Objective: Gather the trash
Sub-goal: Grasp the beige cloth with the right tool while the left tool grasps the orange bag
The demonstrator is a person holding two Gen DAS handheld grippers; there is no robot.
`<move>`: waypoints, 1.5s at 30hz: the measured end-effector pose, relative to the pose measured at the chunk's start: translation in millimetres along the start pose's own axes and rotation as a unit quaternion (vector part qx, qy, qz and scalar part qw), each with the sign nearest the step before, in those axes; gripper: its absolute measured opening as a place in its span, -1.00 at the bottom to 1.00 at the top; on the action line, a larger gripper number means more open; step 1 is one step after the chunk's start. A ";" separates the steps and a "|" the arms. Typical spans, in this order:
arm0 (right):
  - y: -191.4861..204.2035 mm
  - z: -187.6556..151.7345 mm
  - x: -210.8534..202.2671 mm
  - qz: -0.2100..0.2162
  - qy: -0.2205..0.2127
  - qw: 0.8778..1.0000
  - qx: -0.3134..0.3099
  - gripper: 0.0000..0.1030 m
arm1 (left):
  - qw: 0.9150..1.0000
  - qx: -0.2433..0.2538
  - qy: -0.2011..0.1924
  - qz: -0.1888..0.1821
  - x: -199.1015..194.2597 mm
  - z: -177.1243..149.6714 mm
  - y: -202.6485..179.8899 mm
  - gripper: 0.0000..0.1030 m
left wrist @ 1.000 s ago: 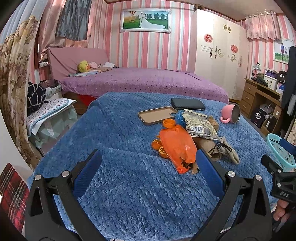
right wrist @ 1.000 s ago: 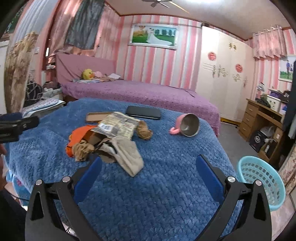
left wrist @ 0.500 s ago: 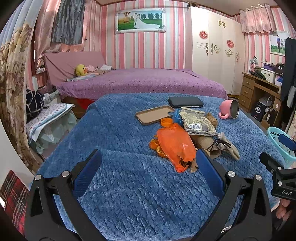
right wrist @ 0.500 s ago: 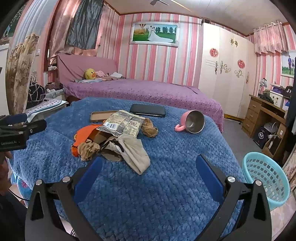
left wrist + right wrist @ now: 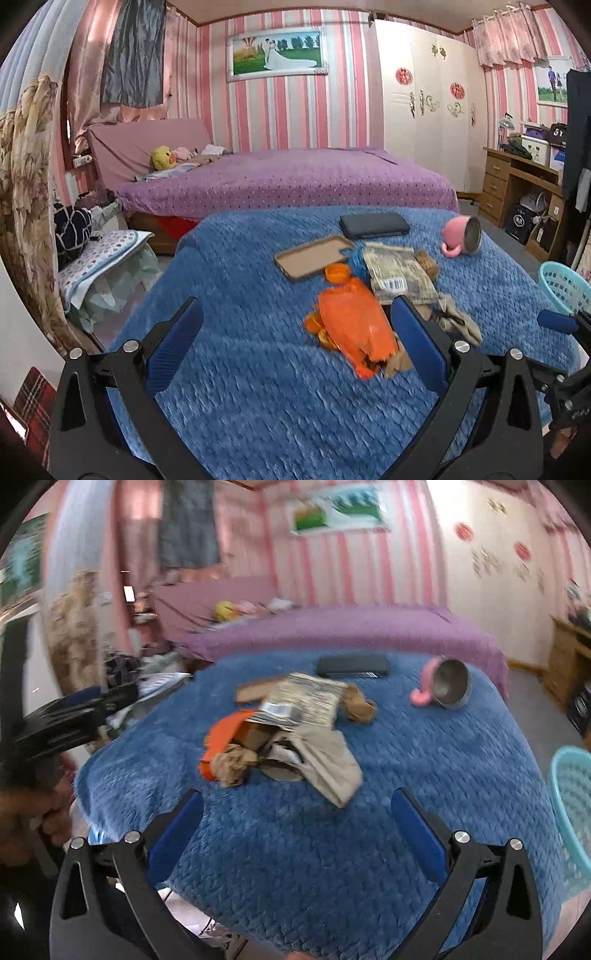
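Note:
A heap of trash lies mid-blanket: an orange plastic bag (image 5: 354,325) (image 5: 225,734), a printed snack wrapper (image 5: 395,273) (image 5: 306,701), crumpled brown paper (image 5: 232,766) (image 5: 358,701) and a beige cloth scrap (image 5: 456,321) (image 5: 328,764). A turquoise basket (image 5: 563,286) (image 5: 574,812) stands on the floor at the right. My left gripper (image 5: 295,343) is open, its right finger just beside the orange bag. My right gripper (image 5: 295,830) is open over bare blanket, short of the heap. Each gripper shows at the edge of the other's view.
On the blue blanket (image 5: 240,280) also lie a brown phone case (image 5: 314,256), a dark flat case (image 5: 373,225) and a tipped pink cup (image 5: 461,240) (image 5: 439,686). A purple bed (image 5: 288,181) is behind, a wooden desk (image 5: 517,184) at right, bundles at left.
The left gripper has moved forward and to the left, closer to the orange bag. The right gripper is swinging left, its view blurred, and has come nearer the heap. Both stay open.

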State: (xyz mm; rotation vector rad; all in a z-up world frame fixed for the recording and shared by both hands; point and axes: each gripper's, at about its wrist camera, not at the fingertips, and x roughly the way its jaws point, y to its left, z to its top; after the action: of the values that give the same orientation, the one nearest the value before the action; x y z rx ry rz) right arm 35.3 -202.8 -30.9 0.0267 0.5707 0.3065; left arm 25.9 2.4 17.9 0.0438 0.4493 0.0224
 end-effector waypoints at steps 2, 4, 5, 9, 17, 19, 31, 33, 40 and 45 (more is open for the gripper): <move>4.0 8.9 3.0 -0.020 -0.015 0.999 -0.026 0.92 | 1.000 -0.008 0.007 -0.006 5.5 5.2 1.9 0.90; 8.8 16.8 13.3 -0.033 -0.010 0.998 -0.059 0.92 | 1.000 -0.013 0.022 -0.006 16.8 9.1 2.5 0.90; 9.6 18.5 19.8 -0.034 -0.004 0.997 -0.071 0.92 | 0.999 -0.014 0.029 -0.007 22.4 10.6 2.1 0.90; -5.8 12.6 47.9 -0.050 0.012 0.996 -0.076 0.92 | 0.999 0.001 0.039 0.003 44.1 9.3 -3.1 0.90; -18.1 6.5 96.7 -0.063 0.068 0.993 -0.079 0.32 | 0.996 0.026 0.090 -0.008 80.1 -16.9 -0.4 0.90; -21.3 7.0 101.6 -0.050 0.081 0.993 -0.067 -0.14 | 0.995 0.026 0.097 -0.020 83.1 -19.4 -1.7 0.90; -65.1 19.8 47.1 -0.077 0.004 0.997 -0.001 -0.77 | 0.989 -0.007 0.120 -0.091 95.7 -16.3 -32.0 0.90; -70.1 20.1 44.3 -0.078 0.002 0.997 0.005 -0.77 | 0.988 0.003 0.125 -0.087 102.8 -13.3 -43.0 0.90; -71.5 21.7 44.8 -0.071 0.004 0.997 0.003 -0.77 | 0.983 0.036 0.171 -0.057 130.9 -19.1 -63.6 0.15; -73.8 21.5 40.9 -0.065 0.002 0.998 0.005 -0.77 | 0.985 0.012 0.153 -0.083 117.9 -14.4 -47.2 -0.95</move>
State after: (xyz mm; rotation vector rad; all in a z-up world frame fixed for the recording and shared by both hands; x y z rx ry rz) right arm 100.0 -260.0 -42.5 -0.0009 0.5749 0.1770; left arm 126.4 -40.6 -48.5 0.0258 0.7590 -0.1417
